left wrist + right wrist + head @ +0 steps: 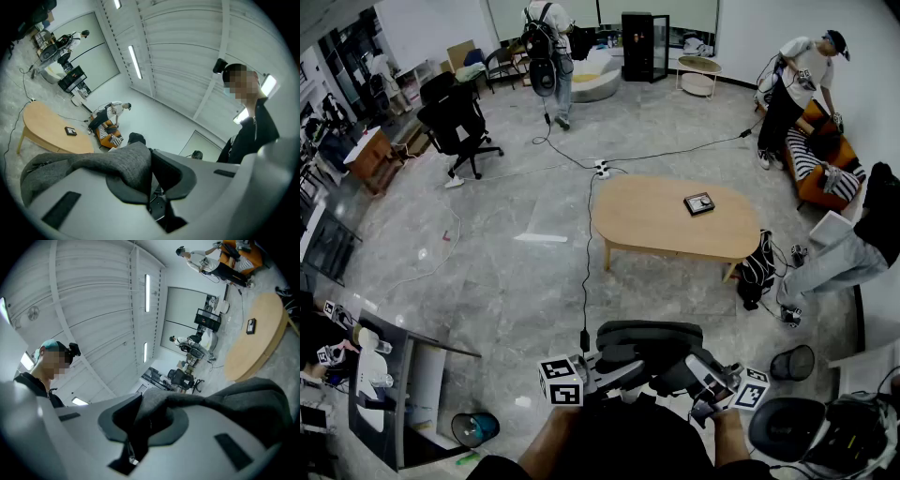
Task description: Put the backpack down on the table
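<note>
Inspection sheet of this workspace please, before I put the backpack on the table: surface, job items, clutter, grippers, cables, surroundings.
Surface: oval wooden table, mostly bare, ahead across the floor.
Job's things: grey backpack held off the table by both grippers.
Clutter: small black device on the tabletop; black bag on the floor at the table's right end.
Grippers: left gripper and right gripper each shut on backpack fabric.
Cables: black cable along the floor from a power strip by the table's left end.
Surroundings: office chair, orange sofa, person at the far end.
</note>
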Motion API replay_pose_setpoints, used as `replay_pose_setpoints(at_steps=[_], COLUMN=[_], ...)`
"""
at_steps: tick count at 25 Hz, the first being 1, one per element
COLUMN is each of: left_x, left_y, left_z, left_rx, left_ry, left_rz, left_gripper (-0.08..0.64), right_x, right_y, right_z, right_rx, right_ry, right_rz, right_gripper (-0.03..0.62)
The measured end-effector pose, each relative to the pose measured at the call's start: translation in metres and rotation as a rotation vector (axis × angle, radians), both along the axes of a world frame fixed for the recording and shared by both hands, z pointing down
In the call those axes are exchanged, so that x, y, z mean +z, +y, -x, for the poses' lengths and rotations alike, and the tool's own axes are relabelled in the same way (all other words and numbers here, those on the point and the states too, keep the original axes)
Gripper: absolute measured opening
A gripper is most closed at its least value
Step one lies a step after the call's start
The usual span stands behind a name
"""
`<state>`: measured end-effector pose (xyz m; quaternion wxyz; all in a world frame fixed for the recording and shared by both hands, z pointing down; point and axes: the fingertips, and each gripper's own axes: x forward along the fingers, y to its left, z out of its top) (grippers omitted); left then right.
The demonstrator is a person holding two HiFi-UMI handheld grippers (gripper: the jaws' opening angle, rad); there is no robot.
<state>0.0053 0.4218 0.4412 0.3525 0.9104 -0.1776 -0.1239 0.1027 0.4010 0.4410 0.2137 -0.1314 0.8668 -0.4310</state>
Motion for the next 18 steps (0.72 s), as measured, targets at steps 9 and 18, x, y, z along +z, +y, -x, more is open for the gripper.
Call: replay_pose_setpoints(at_steps=[9,18], left_x=[-0.004,0.001], left_y=[0.005,0.008], left_z=[0.000,-0.010], left_rx=[-0.005,-0.014], left_ry=[-0.011,-0.020], left_rz=[0.012,0.040], left_gripper=[0.040,0.040], right_x=[0.002,0.007], right_y=[0.002,0.006], right_z=[-0.002,-0.009], right_rx=[-0.001,-0.033], right_ry=[-0.021,-0.017], right_rz=[0.033,0.065], right_gripper=[0.052,0.052])
